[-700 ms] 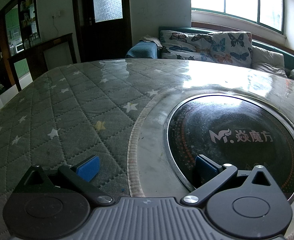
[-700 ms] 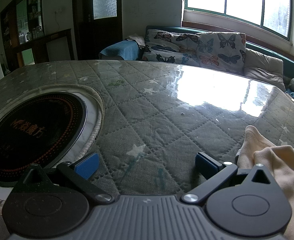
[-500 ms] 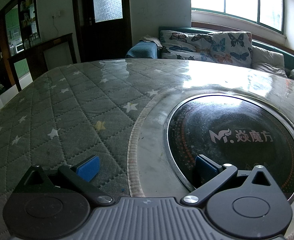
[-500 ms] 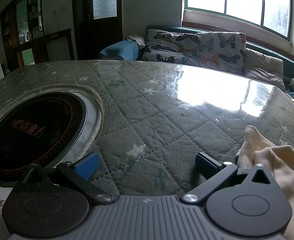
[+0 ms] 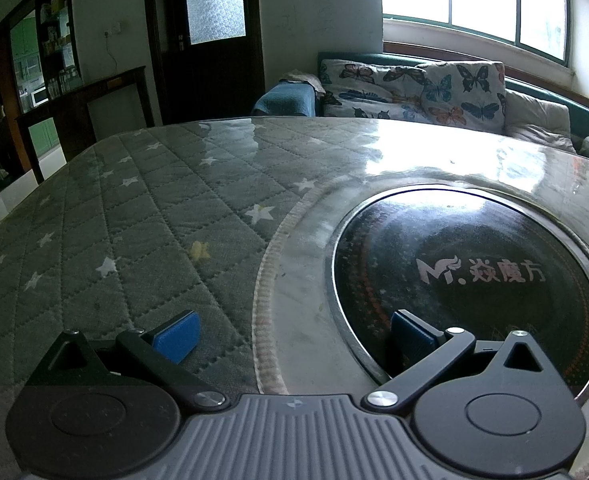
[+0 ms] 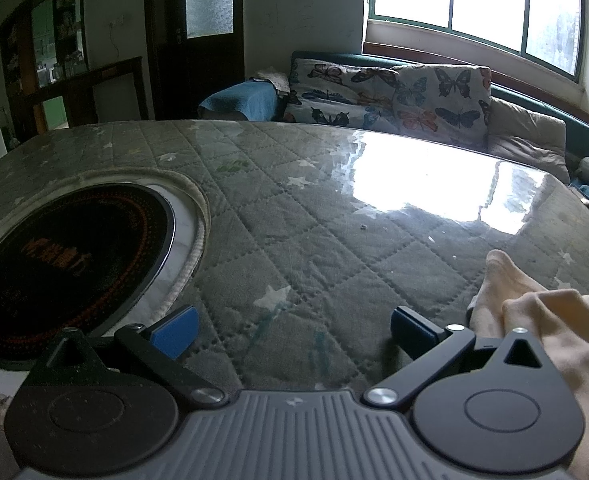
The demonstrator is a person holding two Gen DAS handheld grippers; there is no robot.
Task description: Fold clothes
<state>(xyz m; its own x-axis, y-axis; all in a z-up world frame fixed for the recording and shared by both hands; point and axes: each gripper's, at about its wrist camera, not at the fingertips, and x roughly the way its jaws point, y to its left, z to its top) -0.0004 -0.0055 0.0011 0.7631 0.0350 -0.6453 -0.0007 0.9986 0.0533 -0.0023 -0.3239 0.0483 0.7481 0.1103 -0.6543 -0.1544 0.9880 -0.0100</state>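
Note:
A cream-coloured garment (image 6: 542, 320) lies bunched on the table at the lower right of the right wrist view, just right of my right gripper (image 6: 294, 332). That gripper stands open over the quilted cover, with nothing between its blue pads (image 6: 174, 330). My left gripper (image 5: 294, 336) is open too, empty, straddling the seam between the cover and the black round cooktop (image 5: 470, 276). No garment shows in the left wrist view.
A grey quilted, star-patterned cover under a glossy sheet tops the round table (image 5: 142, 216). The black cooktop (image 6: 66, 256) sits in its middle. Beyond the far edge stand a sofa with butterfly cushions (image 6: 394, 96), a dark door (image 5: 210, 40) and a window.

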